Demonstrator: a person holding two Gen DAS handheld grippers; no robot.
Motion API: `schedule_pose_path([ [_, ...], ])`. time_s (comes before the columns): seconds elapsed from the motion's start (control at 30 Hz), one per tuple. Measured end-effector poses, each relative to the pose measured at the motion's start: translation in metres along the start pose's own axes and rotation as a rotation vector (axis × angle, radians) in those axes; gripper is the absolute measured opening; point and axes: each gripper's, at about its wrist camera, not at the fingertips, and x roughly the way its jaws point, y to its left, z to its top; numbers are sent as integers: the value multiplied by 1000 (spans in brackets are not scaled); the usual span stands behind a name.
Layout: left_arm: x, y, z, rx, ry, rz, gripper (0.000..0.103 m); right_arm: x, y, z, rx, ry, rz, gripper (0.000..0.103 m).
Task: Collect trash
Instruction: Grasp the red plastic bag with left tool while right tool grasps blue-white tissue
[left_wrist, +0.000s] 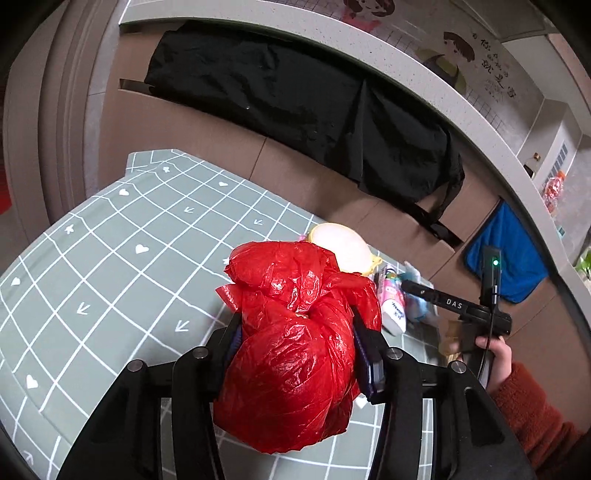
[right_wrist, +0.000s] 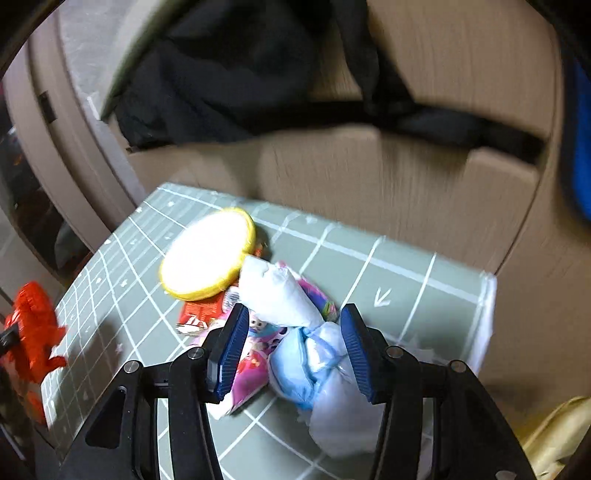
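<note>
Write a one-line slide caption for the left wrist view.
Left tool clamps a crumpled red plastic bag above the green grid mat, with the right tool reaching toward wrappers beyond.

The green grid mat (left_wrist: 110, 258) lies bare across the left and centre of the left wrist frame, open for a pass. At lower centre the red plastic bag (left_wrist: 295, 343) fills the gap between the left gripper's (left_wrist: 295, 354) jaws. At right, trash crowds the mat: a yellow-rimmed lid (right_wrist: 207, 254), a pink wrapper (right_wrist: 251, 365) and a pale blue and white bag (right_wrist: 317, 369), which lies between the right gripper's (right_wrist: 295, 350) parted jaws. Bare mat (right_wrist: 424, 295) remains at right of that frame.
</note>
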Motion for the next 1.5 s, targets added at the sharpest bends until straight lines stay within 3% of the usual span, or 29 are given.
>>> schedule_pose_path([
  [0.23,14,-3,-11,-14,60,-22,51,-5,4,-47,110,61,105,50],
  [0.43,16,-24,-19,13,78,-58,52,-28,37,-81,10,79,93,50],
  [0.63,12,-30,-23,22,87,-69,52,-61,65,-93,-91,41,143,52],
  [0.77,11,-29,-24,13,86,-67,52,-80,76,-94,-141,-8,129,57],
  [1.13,10,-23,-28,7,96,-51,52,-44,79,-117,-182,94,75,57],
  [1.37,11,-24,-29,14,93,-43,52,-51,83,-119,-204,71,39,44],
  [1.5,10,-35,-29,42,79,-39,52,-71,88,-113,-207,20,17,43],
])
